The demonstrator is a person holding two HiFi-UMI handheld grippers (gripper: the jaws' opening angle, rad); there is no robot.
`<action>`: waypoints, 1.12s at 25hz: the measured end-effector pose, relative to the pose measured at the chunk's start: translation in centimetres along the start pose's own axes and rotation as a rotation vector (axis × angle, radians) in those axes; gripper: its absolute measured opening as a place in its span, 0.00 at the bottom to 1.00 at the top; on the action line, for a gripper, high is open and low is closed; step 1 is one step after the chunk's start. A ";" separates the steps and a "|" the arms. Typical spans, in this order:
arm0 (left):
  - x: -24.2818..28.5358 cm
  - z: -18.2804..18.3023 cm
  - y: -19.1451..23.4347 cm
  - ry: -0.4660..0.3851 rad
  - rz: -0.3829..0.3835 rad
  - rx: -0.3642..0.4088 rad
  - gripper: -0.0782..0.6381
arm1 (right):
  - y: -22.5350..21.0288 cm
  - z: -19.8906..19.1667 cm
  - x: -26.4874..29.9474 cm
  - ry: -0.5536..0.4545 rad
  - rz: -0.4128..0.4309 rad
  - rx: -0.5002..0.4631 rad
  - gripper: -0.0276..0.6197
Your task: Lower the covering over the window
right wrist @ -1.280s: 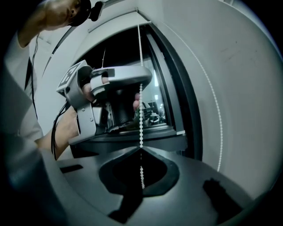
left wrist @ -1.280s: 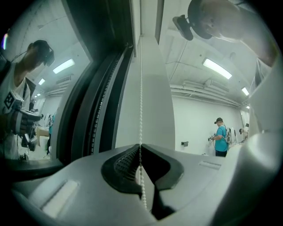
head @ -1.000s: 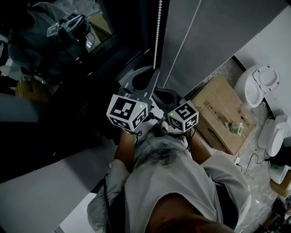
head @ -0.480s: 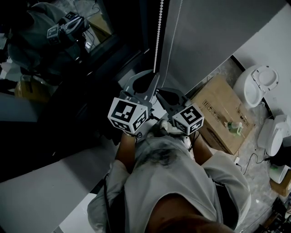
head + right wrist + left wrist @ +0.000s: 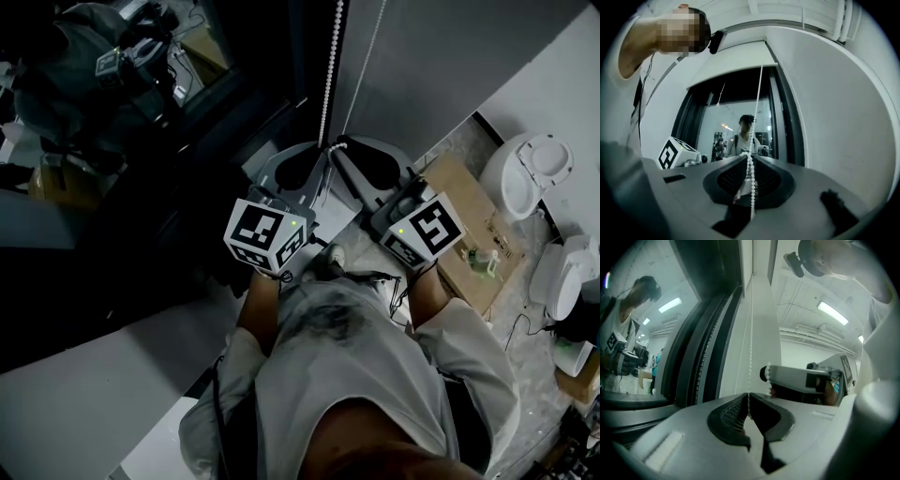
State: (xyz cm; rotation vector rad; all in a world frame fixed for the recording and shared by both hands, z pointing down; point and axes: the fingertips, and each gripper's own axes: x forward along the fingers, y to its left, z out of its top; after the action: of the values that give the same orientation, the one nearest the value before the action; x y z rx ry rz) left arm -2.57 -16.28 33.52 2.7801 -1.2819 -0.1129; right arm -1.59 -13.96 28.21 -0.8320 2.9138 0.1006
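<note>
Both tongs are clamped on the blind's bead chain [image 5: 327, 89], which hangs down just in front of the window frame. The left tongs [image 5: 749, 395] are pressed together on one strand right at their tips. The right tongs [image 5: 749, 157] are pinching the chain too, and a bit of slack dangles down past their dark pads [image 5: 726, 180]. From the head camera, the two sets of tongs sit just beside each other at the bottom of the chain, left a touch lower. The covering [image 5: 736, 61] itself is way up, only over the top part of the window. The dark glass [image 5: 717, 117] below it is bare and reflects the person. A cardboard box [image 5: 469, 234] sits on the floor off to the right.
</note>
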 end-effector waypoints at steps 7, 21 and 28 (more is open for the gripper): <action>-0.1 0.1 0.4 -0.002 0.019 0.004 0.13 | 0.1 2.3 0.2 -0.033 0.058 -0.027 0.19; 0.6 -0.1 -1.8 0.008 -0.014 0.035 0.13 | -1.5 7.5 2.7 -0.159 0.042 -0.044 0.20; 0.7 -1.0 -1.7 0.029 -0.012 0.032 0.13 | -1.6 6.8 2.8 -0.134 0.018 -0.046 0.07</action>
State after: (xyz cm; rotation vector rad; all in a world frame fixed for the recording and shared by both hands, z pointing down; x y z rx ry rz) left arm -0.72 -15.69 34.27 2.8057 -1.2720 -0.0522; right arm -2.49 -16.11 21.10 -0.7740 2.8038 0.2167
